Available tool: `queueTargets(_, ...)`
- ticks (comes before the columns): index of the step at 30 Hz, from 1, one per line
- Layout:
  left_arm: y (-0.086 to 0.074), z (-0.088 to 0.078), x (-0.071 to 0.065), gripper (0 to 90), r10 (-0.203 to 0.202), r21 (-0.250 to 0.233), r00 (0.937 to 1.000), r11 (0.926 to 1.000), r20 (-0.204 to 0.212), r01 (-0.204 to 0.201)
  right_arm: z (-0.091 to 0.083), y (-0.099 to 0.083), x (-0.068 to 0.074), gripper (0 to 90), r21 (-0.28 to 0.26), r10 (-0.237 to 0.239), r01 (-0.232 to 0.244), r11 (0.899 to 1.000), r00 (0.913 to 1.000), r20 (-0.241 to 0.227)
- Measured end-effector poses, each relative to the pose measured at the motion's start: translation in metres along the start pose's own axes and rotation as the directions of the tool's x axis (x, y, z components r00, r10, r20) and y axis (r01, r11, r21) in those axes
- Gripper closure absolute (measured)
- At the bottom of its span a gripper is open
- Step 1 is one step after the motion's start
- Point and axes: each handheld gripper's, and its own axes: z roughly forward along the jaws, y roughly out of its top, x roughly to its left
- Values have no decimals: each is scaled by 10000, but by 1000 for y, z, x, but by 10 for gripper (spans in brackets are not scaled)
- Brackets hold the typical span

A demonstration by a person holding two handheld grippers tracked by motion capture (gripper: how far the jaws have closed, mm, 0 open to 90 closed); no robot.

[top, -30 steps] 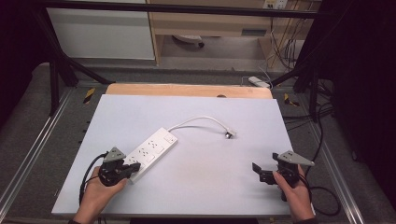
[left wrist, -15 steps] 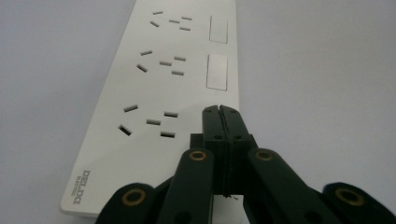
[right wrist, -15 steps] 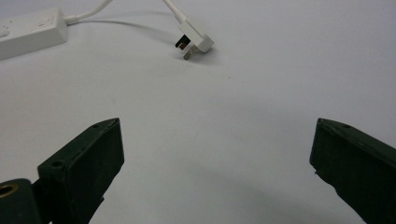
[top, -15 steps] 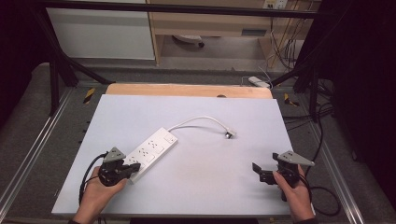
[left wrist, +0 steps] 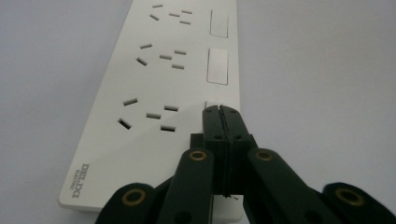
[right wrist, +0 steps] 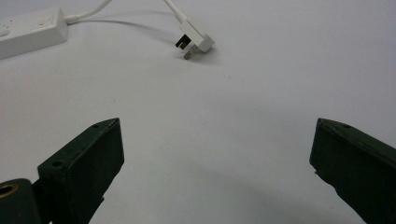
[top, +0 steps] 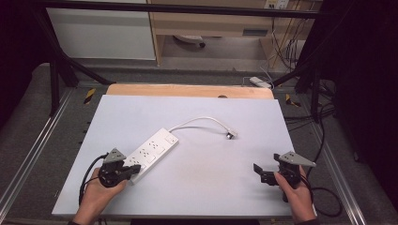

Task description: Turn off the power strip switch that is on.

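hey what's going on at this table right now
A person holds a gripper in each hand over a white table. The left gripper, jaws shut, has its tips over the nearest rocker switch of a white power strip, apparently pressing it. The right gripper hangs open above bare table, facing the strip's plug, which lies loose at the end of its cord.

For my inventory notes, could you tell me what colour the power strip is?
The power strip is white, with its brand name printed in grey; the left gripper view shows it best.
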Motion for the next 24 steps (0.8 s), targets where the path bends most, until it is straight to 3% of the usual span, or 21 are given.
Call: queueTargets(24,0,2,-2,900,194,-152,9998,9997,54,-193,0,0,0,34,-35,-16,16,10000,10000,25)
